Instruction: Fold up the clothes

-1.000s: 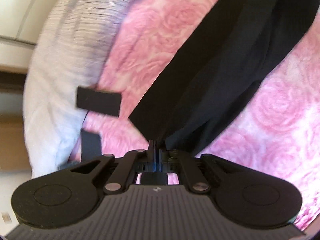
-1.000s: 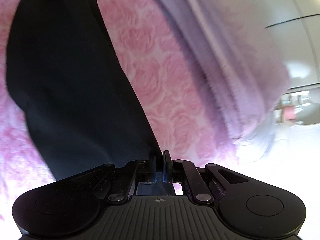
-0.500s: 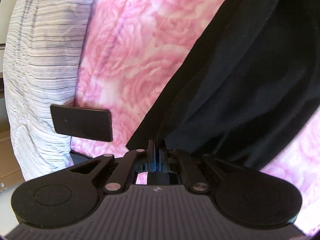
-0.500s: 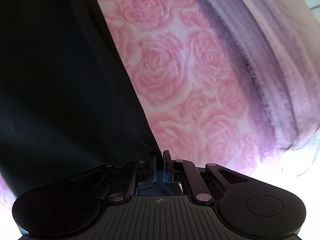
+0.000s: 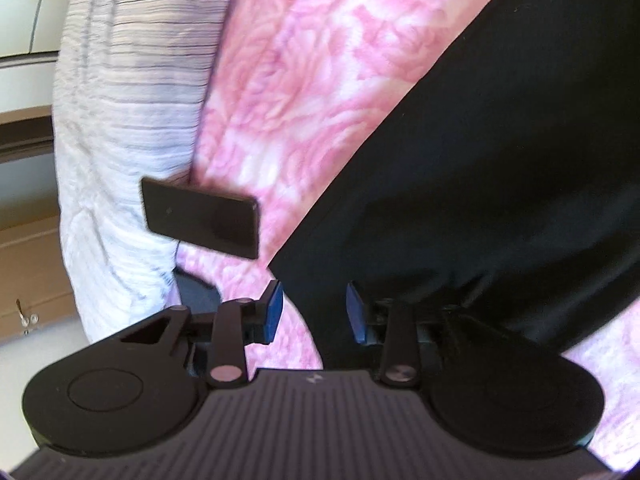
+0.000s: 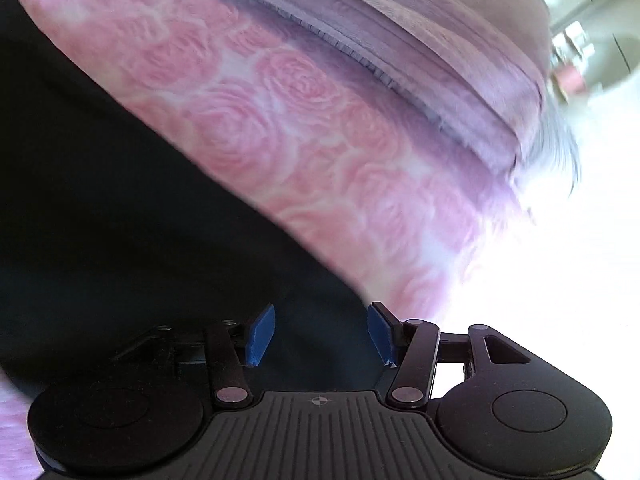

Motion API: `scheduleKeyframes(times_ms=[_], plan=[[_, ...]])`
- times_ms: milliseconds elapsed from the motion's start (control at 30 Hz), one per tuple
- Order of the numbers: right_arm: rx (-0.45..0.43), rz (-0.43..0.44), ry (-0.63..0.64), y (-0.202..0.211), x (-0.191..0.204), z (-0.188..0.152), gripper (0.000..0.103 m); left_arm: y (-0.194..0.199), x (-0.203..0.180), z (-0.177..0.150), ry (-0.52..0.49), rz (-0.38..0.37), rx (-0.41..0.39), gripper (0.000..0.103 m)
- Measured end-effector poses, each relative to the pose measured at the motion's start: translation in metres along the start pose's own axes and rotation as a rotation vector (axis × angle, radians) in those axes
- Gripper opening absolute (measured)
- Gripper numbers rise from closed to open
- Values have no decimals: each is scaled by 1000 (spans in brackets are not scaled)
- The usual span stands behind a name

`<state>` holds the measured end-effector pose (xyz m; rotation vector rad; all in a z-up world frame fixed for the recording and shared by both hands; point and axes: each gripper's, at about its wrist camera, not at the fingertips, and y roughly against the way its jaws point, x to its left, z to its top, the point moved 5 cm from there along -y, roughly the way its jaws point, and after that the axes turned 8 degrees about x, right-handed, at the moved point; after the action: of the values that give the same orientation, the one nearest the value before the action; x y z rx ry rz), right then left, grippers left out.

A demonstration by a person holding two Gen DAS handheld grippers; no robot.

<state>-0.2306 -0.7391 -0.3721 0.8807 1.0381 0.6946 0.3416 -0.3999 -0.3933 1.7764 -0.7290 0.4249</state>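
Observation:
A black garment [image 5: 500, 152] lies on a pink rose-patterned bedspread [image 5: 304, 80]. In the left wrist view it fills the right side, and its near corner lies between the blue pads of my open left gripper [image 5: 314, 308]. In the right wrist view the garment [image 6: 120, 220] fills the left and lower part, and its edge lies under my open right gripper [image 6: 322, 330]. Neither gripper holds the cloth.
A white striped duvet or pillow [image 5: 132, 100] lies left of the bedspread, with a black phone [image 5: 200, 218] at its edge. A lilac striped quilt [image 6: 440, 52] lies beyond the bedspread [image 6: 300, 120] in the right wrist view. Brown furniture [image 5: 28, 264] stands beyond the bed's left side.
Both grippers were shut on the garment's edge and have now opened, letting it go. Both have come lower and closer to the bedspread, and the garment has settled flat.

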Motion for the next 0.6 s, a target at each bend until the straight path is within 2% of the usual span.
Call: scheduleKeyframes(times_ms=[233,400,600], plan=[[12,108,-94,29,41,-30,54,33,-7,-62,27,8,-12,33],[-23,183,-94,54,84,-24,54,47,-46,-107,-118,72,-88,37],[-65,287,-60,88,162,6,54,29,-98,-138,-262,122,-198,39]])
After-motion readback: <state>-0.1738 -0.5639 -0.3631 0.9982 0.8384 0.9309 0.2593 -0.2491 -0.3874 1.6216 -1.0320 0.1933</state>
